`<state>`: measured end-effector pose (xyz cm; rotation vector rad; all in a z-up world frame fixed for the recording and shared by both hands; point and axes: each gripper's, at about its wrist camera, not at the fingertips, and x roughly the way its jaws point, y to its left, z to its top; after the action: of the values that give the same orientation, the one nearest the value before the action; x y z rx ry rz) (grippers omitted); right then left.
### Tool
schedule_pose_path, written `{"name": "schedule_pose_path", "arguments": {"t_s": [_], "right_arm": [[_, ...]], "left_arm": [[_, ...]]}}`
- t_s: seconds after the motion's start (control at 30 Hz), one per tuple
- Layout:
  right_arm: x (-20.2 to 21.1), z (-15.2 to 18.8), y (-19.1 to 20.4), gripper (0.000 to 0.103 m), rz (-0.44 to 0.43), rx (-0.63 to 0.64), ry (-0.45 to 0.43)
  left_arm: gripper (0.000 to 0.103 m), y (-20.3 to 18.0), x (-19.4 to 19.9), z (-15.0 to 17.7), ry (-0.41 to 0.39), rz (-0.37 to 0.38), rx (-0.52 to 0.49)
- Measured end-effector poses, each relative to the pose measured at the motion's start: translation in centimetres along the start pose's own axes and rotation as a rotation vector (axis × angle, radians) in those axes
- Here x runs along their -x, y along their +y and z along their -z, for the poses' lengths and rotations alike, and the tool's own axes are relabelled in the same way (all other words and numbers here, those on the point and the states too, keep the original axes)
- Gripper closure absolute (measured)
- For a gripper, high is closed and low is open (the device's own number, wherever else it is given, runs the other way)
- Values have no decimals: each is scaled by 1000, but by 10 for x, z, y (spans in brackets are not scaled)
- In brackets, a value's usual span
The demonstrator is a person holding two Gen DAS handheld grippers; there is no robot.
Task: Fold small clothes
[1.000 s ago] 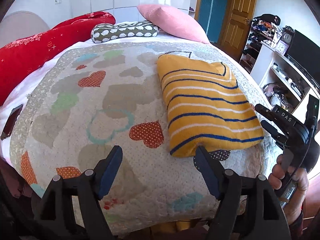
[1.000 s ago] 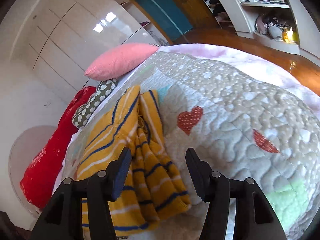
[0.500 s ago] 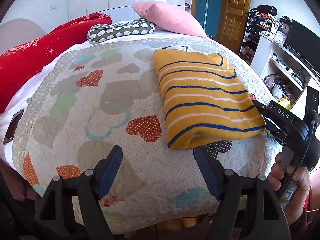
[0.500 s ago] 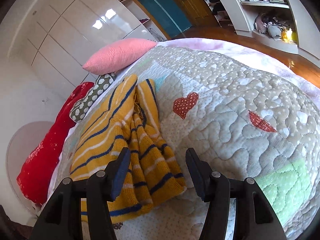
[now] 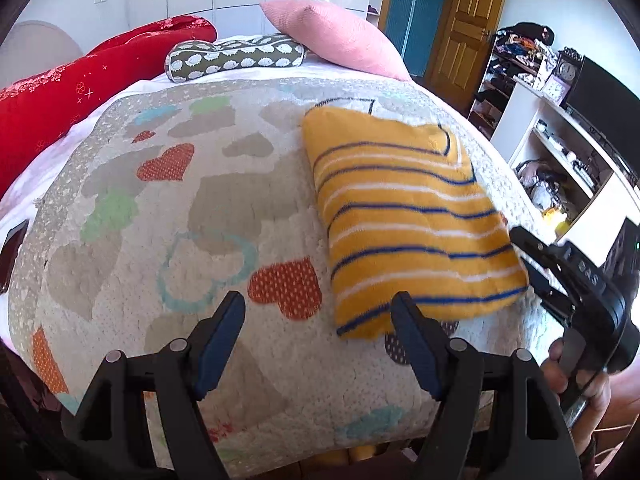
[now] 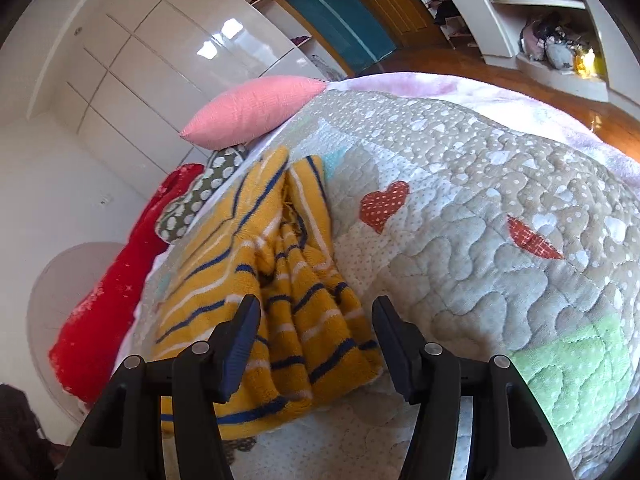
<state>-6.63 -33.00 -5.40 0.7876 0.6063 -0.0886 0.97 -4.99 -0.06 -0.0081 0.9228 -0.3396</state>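
A red bolster (image 5: pixel 72 92), a spotted cushion (image 5: pixel 236 56) and a pink pillow (image 5: pixel 336 38) line the head of the heart-print quilt (image 5: pixel 180 220). The left gripper (image 5: pixel 318 338) hovers with jaws apart, empty. The folded yellow striped sweater (image 5: pixel 404 216) lies flat on the quilt's right side (layered edges visible from the right wrist). The right gripper (image 6: pixel 316 344), fingers spread, sits at its edge.

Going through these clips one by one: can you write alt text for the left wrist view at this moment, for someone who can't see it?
A folded yellow striped sweater lies on a heart-patterned quilt, with the open left tongs in the foreground, holding nothing. At the right edge, the right tongs, held in a hand, reach toward the sweater's side. A pink pillow, a spotted bolster and a red blanket lie behind.
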Motion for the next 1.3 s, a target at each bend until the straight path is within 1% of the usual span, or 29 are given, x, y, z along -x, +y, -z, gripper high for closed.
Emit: {"name": "schedule_pose_path", "arguments": {"t_s": [0.07, 0.1, 0.2, 0.23, 0.27, 0.33, 0.4, 0.47, 0.5, 0.53, 0.57, 0.63, 0.67, 0.7, 0.73, 0.77, 0.8, 0.83, 0.87, 0.93, 1.03, 1.13, 1.17, 1.2, 1.23, 1.27, 1.3], "right_arm": [[5, -10, 2, 34, -49, -1, 9], [7, -17, 4, 30, -53, 12, 4], [5, -43, 8, 22, -21, 70, -16], [0, -52, 10, 20, -13, 93, -11], [-7, -61, 11, 19, -6, 116, -1], [-28, -75, 14, 18, 5, 162, 47], [-51, -85, 14, 18, -3, 176, 104], [-76, -91, 12, 18, -15, 166, 165], [-88, -94, 11, 18, -10, 163, 190], [-100, -95, 12, 18, -2, 161, 210], [-111, -95, 12, 18, -7, 156, 235], [-128, -93, 14, 18, -36, 150, 272], [-133, -91, 18, 23, -50, 159, 273], [-136, -90, 21, 51, -82, 154, 284], [-138, -88, 23, 59, -120, 120, 308], [-136, -86, 27, 62, -110, 108, 299], [-133, -85, 35, 72, -102, 133, 292], [-129, -83, 45, 75, -96, 161, 284], [-126, -81, 55, 76, -102, 182, 279], [-120, -79, 78, 80, -136, 209, 272], [-123, -77, 119, 82, -220, 228, 269], [-133, -77, 159, 82, -254, 288, 234], [-140, -79, 169, 83, -259, 301, 226], [-148, -80, 174, 82, -259, 301, 224], [-158, -82, 177, 82, -246, 295, 224], [-170, -81, 177, 82, -213, 299, 222], [-182, -80, 176, 82, -157, 316, 219]], "left_arm": [[28, 10, -4, -26, -13, 74, 27], [27, 16, -9, -39, -15, 112, 41], [27, 24, -39, -70, 12, 211, 44], [27, 25, -51, -76, 28, 246, 41], [27, 29, -68, -82, 61, 296, 58], [27, 36, -99, -90, 133, 385, 125], [27, 36, -124, -93, 194, 462, 168], [26, 30, -149, -97, 253, 516, 172], [20, 25, -160, -98, 277, 525, 160], [18, 21, -166, -98, 288, 533, 157], [18, 17, -173, -98, 296, 540, 168], [17, 10, -180, -97, 306, 543, 190], [17, 8, -179, -96, 296, 537, 188], [24, 8, -177, -96, 287, 532, 189], [34, 9, -174, -95, 281, 535, 190], [40, 13, -170, -95, 277, 551, 200], [49, 19, -165, -95, 274, 571, 215], [53, 27, -161, -96, 270, 594, 233], [53, 35, -154, -99, 264, 617, 250], [53, 44, -141, -104, 240, 617, 258], [53, 62, -122, -121, 193, 579, 256], [53, 87, -111, -143, 147, 537, 277], [53, 96, -112, -151, 141, 495, 283], [50, 102, -114, -156, 138, 448, 287], [49, 108, -117, -160, 132, 401, 289], [49, 113, -123, -160, 133, 343, 282], [49, 116, -129, -158, 145, 287, 269]]}}
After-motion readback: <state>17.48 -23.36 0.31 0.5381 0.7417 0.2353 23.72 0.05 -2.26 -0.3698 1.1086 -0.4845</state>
